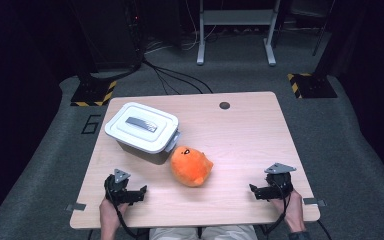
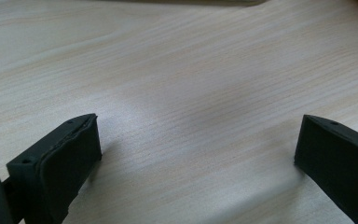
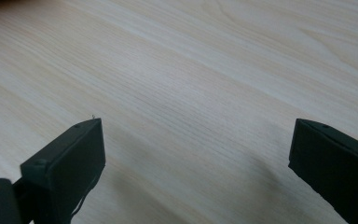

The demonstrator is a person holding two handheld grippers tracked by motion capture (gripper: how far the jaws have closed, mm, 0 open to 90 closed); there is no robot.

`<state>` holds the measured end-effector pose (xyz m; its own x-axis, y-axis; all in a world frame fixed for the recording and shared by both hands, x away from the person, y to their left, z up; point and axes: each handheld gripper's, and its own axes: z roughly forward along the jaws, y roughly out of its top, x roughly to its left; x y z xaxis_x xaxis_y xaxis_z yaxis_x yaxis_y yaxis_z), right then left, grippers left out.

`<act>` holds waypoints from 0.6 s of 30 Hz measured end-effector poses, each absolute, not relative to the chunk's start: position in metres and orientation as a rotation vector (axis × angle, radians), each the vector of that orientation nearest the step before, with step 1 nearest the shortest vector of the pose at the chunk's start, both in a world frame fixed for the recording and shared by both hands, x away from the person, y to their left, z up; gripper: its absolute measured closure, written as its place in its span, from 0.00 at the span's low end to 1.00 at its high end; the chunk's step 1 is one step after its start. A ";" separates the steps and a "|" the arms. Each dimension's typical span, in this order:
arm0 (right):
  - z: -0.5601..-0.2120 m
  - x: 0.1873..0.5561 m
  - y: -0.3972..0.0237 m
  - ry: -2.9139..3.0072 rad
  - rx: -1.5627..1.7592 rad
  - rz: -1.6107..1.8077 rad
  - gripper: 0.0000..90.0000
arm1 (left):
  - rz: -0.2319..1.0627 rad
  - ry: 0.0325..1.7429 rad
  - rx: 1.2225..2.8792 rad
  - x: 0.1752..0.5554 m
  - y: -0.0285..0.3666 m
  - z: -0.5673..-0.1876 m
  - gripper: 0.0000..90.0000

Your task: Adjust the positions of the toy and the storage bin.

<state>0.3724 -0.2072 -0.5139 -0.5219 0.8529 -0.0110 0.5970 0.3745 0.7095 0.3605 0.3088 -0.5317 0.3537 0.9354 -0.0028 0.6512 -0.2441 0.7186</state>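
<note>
Dark room | box (image 1: 142, 131) contents hidden by lid | plush toy (image 1: 191, 166) face partly visible

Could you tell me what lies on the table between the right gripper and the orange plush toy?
Nothing: the high view shows bare wood between the right gripper and the orange plush toy.

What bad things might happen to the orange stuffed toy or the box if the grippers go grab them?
The orange plush toy is round and soft, so it might squash or roll away from the left gripper. It sits right against the white lidded box, so a reach could nudge the box. With its lid on, the toy can't go in yet.
</note>
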 end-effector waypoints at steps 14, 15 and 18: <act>-0.489 0.370 -0.176 2.302 1.159 1.015 0.04 | 0.581 1.376 1.989 0.361 0.309 -0.532 0.00; -0.488 0.371 -0.174 2.306 1.151 1.018 0.04 | 0.581 1.377 1.989 0.361 0.309 -0.532 0.00; -0.483 0.372 -0.165 2.320 1.123 1.026 0.04 | 0.581 1.377 1.989 0.361 0.309 -0.532 0.00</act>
<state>0.3716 -0.1652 -0.4835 -0.6164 0.7874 -0.0111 0.5214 0.4187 0.7435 0.3605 0.3089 -0.5316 0.3526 0.9358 -0.0020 0.6516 -0.2440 0.7182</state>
